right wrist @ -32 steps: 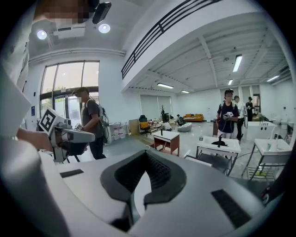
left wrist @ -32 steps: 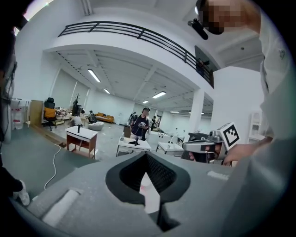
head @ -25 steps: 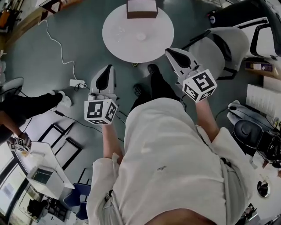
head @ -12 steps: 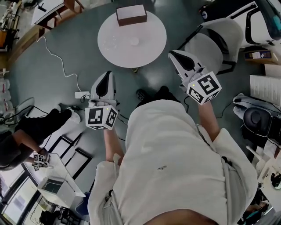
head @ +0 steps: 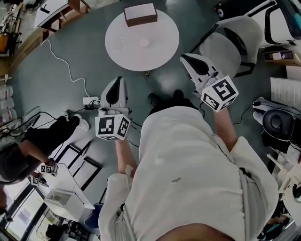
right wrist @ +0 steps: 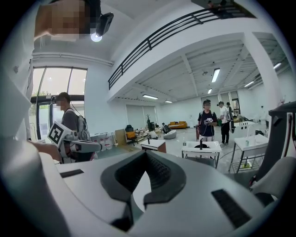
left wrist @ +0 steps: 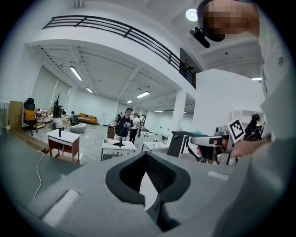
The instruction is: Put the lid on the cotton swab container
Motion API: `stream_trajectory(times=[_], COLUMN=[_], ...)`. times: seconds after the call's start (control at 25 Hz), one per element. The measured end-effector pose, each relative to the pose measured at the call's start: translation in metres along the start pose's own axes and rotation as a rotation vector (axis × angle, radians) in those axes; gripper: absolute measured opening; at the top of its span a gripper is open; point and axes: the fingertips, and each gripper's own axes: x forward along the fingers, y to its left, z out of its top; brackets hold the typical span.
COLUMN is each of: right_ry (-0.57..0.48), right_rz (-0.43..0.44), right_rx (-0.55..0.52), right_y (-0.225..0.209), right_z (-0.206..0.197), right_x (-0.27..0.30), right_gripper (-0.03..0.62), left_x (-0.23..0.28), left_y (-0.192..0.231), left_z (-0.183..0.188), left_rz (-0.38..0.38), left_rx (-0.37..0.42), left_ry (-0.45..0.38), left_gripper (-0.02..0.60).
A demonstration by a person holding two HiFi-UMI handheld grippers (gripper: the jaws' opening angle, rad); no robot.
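A round white table stands ahead of the person in the head view. On it lie a small round white lid and, to its left, a faint clear container. My left gripper is held over the floor, short of the table's near edge, jaws shut and empty. My right gripper hangs off the table's right side, also shut on nothing. Both gripper views look out level across a large hall; the left gripper and the right gripper show closed jaws and no table.
A brown-sided box sits at the table's far edge. A white chair stands right of the table. A cable with an adapter lies on the floor at left, near a seated person. People and small tables stand far off.
The head view has shifted, so the table now sits slightly further left and up. The left gripper shows lower in the picture. Both grippers stay shut and empty.
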Motion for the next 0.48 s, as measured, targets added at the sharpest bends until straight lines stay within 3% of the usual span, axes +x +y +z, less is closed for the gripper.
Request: stream_trajectory(times=[0.48], right_ry=[0.009], right_rz=[0.013], right_rx=[-0.007], right_y=[0.012], right_z=[-0.01], right_x=[0.002], right_gripper=[0.006], left_x=[-0.013], left_y=[-0.001], left_z=[-0.006], left_rz=[0.007], left_rx=[0.008], left_ry=[0.006], left_gripper=[0.008])
